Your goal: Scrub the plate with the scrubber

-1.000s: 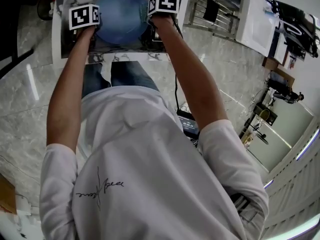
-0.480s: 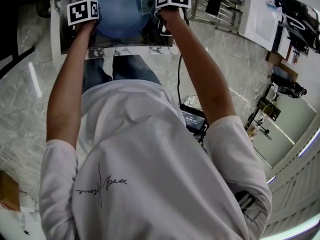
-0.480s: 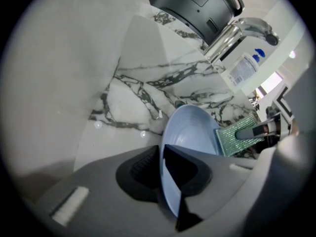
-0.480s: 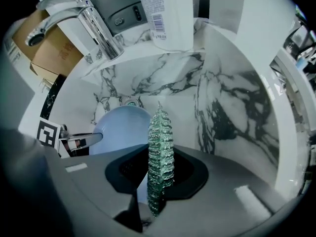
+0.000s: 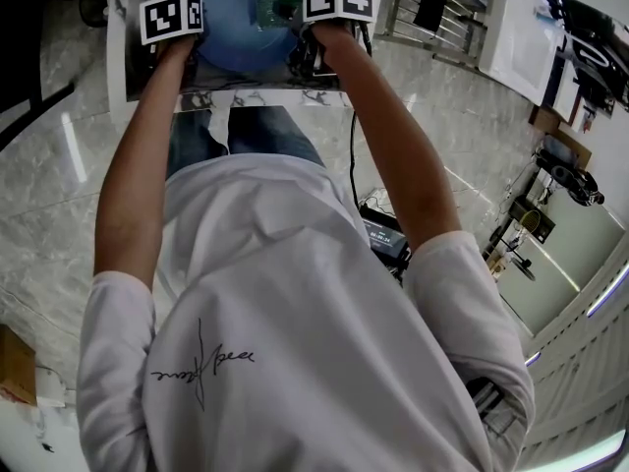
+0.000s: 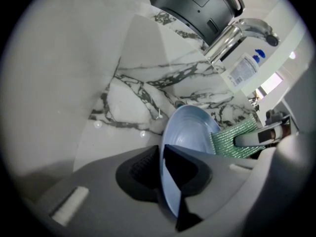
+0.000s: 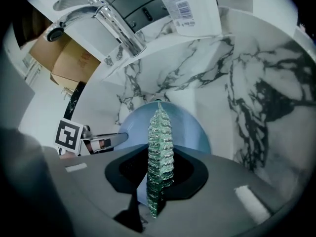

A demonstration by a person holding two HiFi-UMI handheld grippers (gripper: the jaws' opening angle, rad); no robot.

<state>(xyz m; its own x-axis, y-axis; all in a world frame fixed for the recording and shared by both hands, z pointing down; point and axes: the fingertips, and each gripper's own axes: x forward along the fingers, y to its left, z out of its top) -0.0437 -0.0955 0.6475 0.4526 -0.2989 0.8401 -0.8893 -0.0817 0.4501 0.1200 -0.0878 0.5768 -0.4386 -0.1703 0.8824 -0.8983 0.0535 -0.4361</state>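
In the head view a round blue plate (image 5: 236,23) is held up on edge over the marble sink (image 5: 246,96). My left gripper (image 6: 162,169) is shut on the plate's (image 6: 190,130) near rim, which runs between its jaws. A green glittery scrubber (image 7: 160,142) stands edge-on between the jaws of my right gripper (image 7: 159,177), which is shut on it. The scrubber (image 5: 278,8) lies against the plate's (image 7: 190,127) face at its upper right. From the left gripper view, the scrubber (image 6: 232,139) shows at the plate's right side.
A chrome faucet (image 7: 98,16) and a white soap bottle (image 7: 190,6) stand behind the sink. A dark appliance (image 6: 197,6) sits at the back, with a cardboard box (image 7: 69,58) to one side. Marble sink walls (image 6: 143,88) surround the plate. A metal rack (image 5: 423,23) stands on the floor.
My right gripper has shifted and tilted, bringing the green scrubber into sight on the plate's upper right face. The left gripper and plate have stayed put.
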